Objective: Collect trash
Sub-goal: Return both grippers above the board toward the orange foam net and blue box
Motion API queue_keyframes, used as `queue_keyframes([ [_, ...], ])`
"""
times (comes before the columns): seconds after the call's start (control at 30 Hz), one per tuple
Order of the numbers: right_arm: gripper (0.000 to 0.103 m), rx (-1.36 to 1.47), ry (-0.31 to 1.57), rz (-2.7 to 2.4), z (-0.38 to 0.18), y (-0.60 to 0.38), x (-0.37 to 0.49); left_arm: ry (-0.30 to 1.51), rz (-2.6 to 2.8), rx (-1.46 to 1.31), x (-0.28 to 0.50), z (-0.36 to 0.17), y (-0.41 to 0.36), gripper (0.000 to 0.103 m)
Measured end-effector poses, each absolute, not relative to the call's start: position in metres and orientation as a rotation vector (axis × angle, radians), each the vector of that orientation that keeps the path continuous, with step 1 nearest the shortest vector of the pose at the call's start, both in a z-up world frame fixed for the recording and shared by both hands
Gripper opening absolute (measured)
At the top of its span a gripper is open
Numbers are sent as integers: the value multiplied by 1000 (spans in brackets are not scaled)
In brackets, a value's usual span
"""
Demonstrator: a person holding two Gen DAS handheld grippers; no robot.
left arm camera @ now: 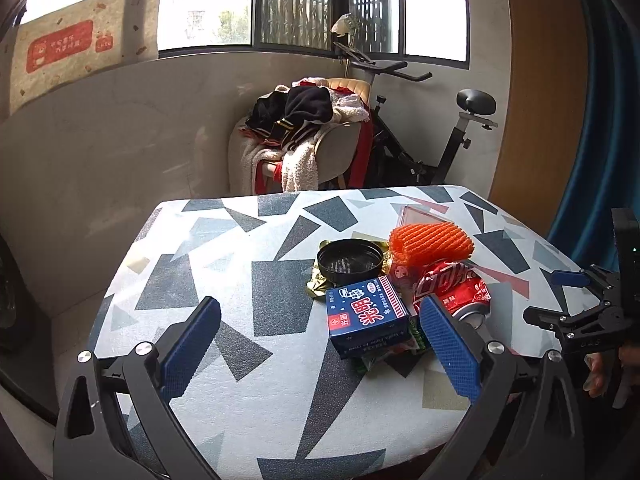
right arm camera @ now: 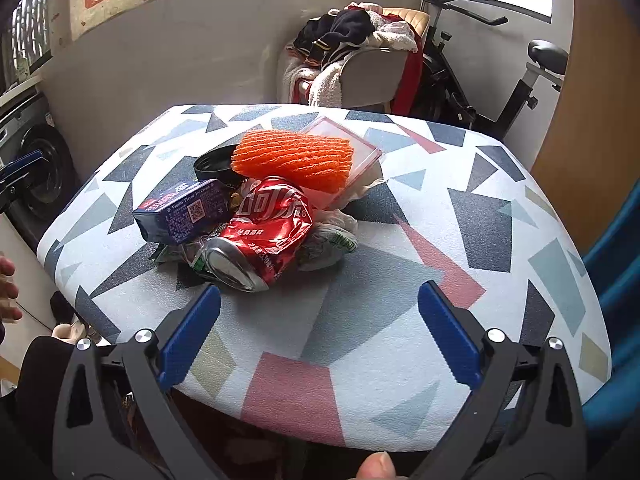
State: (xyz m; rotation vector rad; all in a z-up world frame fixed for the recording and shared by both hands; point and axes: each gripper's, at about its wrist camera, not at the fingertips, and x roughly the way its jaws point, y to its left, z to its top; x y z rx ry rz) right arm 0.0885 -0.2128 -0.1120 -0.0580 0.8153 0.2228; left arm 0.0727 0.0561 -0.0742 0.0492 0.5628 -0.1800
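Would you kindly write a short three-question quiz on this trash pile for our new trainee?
1. True or false: the crushed red can stands upright.
2. Which item lies on the pink-rimmed clear tray? A) blue carton B) orange foam net C) black lid
3. Fill in: both the left tool and right tool are ____ and hold nothing.

Key: 1 false, it lies on its side. 2 B. 3 open.

Black gripper (right arm camera: 319,332) frame, 2 blue ribbed pads (right arm camera: 448,334), silver screws (right arm camera: 496,335).
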Motion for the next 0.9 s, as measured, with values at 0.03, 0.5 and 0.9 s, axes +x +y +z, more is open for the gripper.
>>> queue_keyframes([
  [0.03,97,-59,813,218,-112,-214,91,563,-182,48,75,-74,56,97],
  [0.5,97,-16,853,190,-123,-236,131,652,-162,9,112,-92,68,97],
  [0.9,94,57,844,252,-117,-221,187,698,-160,-61,137,-111,85,97],
])
